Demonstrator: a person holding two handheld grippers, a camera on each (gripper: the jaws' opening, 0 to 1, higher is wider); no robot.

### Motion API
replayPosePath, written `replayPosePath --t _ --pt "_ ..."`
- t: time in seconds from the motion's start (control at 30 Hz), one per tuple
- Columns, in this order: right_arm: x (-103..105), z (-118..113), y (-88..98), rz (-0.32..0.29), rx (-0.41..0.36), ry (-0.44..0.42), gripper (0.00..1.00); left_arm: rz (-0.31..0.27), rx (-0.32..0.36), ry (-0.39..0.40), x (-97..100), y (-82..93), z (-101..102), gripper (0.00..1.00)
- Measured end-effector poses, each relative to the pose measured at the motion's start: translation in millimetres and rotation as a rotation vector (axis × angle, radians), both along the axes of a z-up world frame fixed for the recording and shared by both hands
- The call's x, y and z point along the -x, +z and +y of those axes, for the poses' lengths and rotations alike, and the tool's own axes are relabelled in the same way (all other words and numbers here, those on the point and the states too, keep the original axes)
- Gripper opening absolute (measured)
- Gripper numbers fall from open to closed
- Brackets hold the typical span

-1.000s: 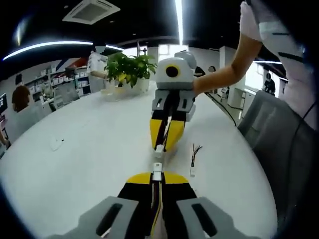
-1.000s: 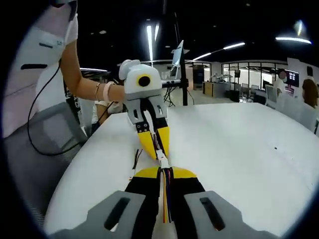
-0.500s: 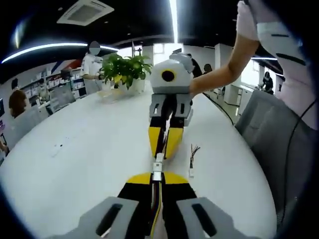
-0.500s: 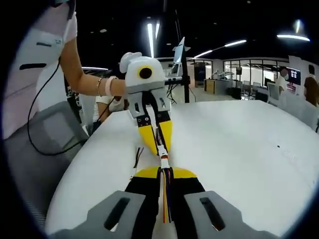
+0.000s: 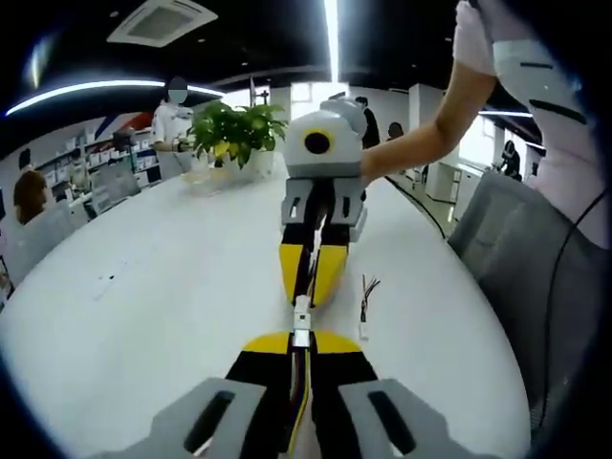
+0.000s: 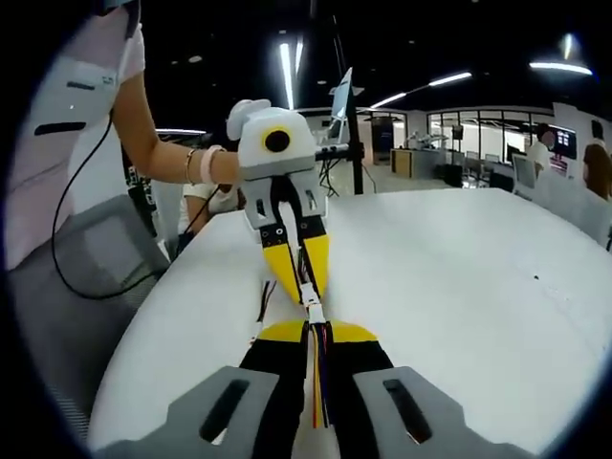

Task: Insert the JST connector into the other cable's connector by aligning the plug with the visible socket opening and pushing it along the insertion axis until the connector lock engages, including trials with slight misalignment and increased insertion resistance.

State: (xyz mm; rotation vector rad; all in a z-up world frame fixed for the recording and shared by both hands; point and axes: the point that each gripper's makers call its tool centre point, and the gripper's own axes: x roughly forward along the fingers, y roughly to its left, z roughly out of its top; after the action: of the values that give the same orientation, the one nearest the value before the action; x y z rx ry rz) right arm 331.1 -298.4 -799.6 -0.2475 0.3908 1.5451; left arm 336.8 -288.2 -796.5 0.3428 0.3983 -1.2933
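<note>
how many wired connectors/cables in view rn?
3. One in the left hand-held gripper, one in the right hand-held gripper, meeting between the tips, and a spare cable loose on the white table.

no readable text, label, brand or number on anything in either view

The broad white table [image 5: 172, 287] has a smooth, matt finish. The small white connector [image 5: 301, 318] looks like hard plastic, and the yellow-tipped black jaws look like matt plastic.
</note>
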Motion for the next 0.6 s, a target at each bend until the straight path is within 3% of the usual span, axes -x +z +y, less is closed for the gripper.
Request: replayPosePath --t 0.43,0.6 --pt "6.4 -2.7 0.2 -0.039 0.009 0.051 0.03 0.078 0.036 -0.008 5.2 -0.1 -1.8 0.00" --pt "11.6 -1.2 -2.2 -0.060 0.029 0.072 0.03 0.071 0.024 0.000 2.8 -1.0 0.5 0.00"
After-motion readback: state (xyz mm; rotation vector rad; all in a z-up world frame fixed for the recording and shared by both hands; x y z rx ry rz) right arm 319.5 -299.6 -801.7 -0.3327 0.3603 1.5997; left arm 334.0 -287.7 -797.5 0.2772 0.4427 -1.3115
